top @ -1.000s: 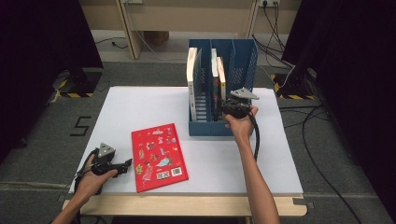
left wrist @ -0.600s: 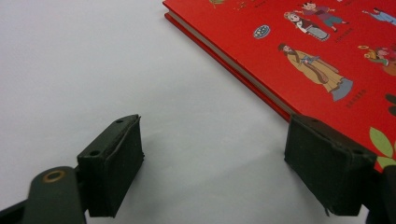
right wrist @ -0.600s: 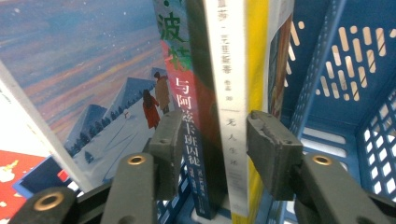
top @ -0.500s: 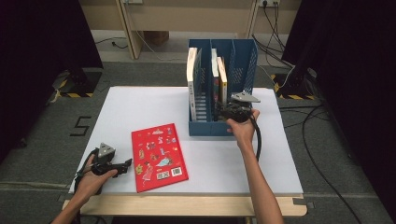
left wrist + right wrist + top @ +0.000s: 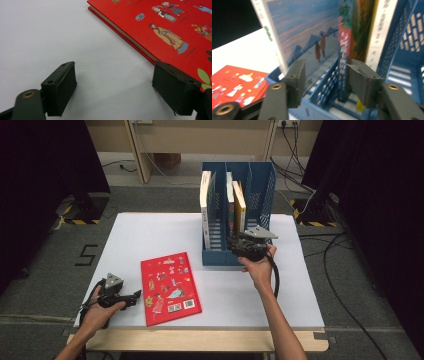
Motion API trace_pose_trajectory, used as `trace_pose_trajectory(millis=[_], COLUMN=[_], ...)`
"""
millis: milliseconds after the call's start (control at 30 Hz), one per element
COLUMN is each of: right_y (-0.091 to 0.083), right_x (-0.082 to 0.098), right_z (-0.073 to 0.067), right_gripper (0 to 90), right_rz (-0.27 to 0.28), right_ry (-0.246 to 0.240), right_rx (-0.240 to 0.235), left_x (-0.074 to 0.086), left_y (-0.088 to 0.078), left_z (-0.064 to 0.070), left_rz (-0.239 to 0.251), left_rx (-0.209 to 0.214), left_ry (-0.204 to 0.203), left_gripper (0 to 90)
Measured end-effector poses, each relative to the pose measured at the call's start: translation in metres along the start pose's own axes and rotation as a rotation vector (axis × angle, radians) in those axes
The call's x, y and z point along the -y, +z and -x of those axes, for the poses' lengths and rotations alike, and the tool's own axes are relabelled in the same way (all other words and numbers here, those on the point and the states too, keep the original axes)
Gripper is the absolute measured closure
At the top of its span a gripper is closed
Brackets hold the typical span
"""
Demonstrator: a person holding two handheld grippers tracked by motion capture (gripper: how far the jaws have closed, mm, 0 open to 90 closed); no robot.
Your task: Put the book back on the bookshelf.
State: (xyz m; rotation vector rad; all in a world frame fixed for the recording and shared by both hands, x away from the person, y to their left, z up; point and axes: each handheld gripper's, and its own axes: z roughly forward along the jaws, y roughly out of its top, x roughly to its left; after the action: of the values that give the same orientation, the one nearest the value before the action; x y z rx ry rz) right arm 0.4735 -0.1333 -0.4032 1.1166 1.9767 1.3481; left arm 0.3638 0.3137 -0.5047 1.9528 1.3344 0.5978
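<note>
Spreading white across the frame, table (image 5: 150, 235) carrying a blue file rack (image 5: 260, 185) at its far middle and a red book (image 5: 170, 287) lying flat near the front edge, cover up, long axis running from the person's side away toward the rack, tilted slightly left. Sitting just beside that book's left edge, left gripper (image 5: 131, 296) resting low on the table, jaws apart and empty, pointing right at the book's long side, far nearer than the other hand. Hovering at the rack's front, right gripper (image 5: 325, 82) having just been opening, jaws parted, nothing pressed between them, facing the upright books (image 5: 235, 202).
</note>
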Motion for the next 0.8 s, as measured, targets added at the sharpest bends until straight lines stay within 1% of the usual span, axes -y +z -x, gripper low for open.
trace_pose_trajectory(millis=[133,233,267,333,400,467,600,700,800], right_y=[-0.004,-0.007,-0.008,-0.009,-0.01,-0.01,-0.009,-0.008,-0.005], right_x=[0.005,0.009,0.011,0.014,0.017,0.02,0.027,0.032,0.036], right_z=[-0.009,-0.015,-0.019,-0.023,-0.028,-0.031,-0.037,-0.041,-0.046], right_gripper=[42.3,39.5,39.0,38.1,37.4,36.8,34.9,34.8,33.9], right_rz=[-0.004,-0.004,-0.004,-0.01,-0.016,-0.024,-0.044,-0.059,-0.086], right_ry=[-0.003,0.025,0.025,0.012,0.017,0.009,0.019,0.014,0.013], right_rx=[-0.022,-0.056,-0.068,-0.073,-0.093,-0.098,-0.121,-0.13,-0.145], left_x=[0.0,0.0,0.0,0.0,0.0,0.0,0.0,0.0,0.0], left_y=[0.0,0.0,0.0,0.0,0.0,0.0,0.0,0.0,0.0], left_z=[0.0,0.0,0.0,0.0,0.0,0.0,0.0,0.0,0.0], left_rz=[0.0,0.0,-0.001,-0.002,-0.001,-0.001,-0.002,-0.001,-0.002], left_rx=[0.001,0.001,0.001,-0.001,0.001,0.0,-0.001,0.0,-0.001], left_ry=[0.0,0.0,-0.001,0.002,-0.001,0.0,0.002,0.0,0.002], left_gripper=[18.4,18.4,18.4,18.4,18.4,18.4,18.4,18.4,18.4])
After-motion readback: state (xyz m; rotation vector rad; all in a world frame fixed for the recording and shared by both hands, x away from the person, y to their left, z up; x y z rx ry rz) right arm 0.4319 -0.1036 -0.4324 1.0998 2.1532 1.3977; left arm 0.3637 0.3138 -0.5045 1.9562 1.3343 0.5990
